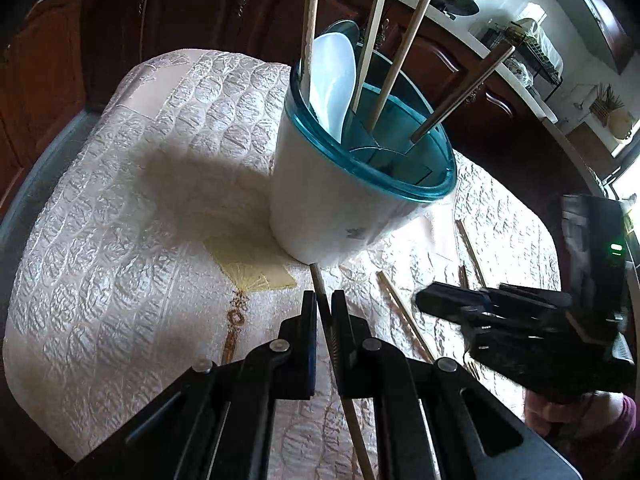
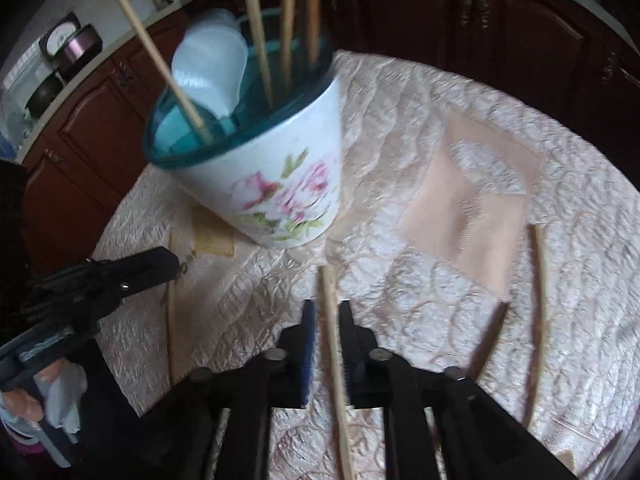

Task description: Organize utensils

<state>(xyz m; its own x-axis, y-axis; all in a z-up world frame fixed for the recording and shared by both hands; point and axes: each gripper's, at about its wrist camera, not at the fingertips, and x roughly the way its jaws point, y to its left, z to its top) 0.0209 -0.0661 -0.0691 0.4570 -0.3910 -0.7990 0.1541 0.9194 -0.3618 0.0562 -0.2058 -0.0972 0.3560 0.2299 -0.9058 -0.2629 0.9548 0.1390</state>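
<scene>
A white utensil holder with a teal rim (image 1: 344, 216) (image 2: 280, 168) stands on the quilted tablecloth, holding several chopsticks (image 1: 400, 56) and a white spoon (image 1: 332, 84). My left gripper (image 1: 323, 304) is shut on a chopstick (image 1: 326, 312) whose tip lies near the holder's base. My right gripper (image 2: 326, 316) is shut on another chopstick (image 2: 332, 340), just in front of the holder. The right gripper also shows in the left wrist view (image 1: 500, 312), and the left gripper in the right wrist view (image 2: 104, 276).
Loose chopsticks lie on the cloth to the right (image 1: 404, 316) (image 2: 538, 320) (image 2: 492, 340). The round table's cloth (image 1: 120, 200) ends near dark wooden cabinets (image 1: 180, 4). A counter with kitchenware runs behind (image 1: 532, 52).
</scene>
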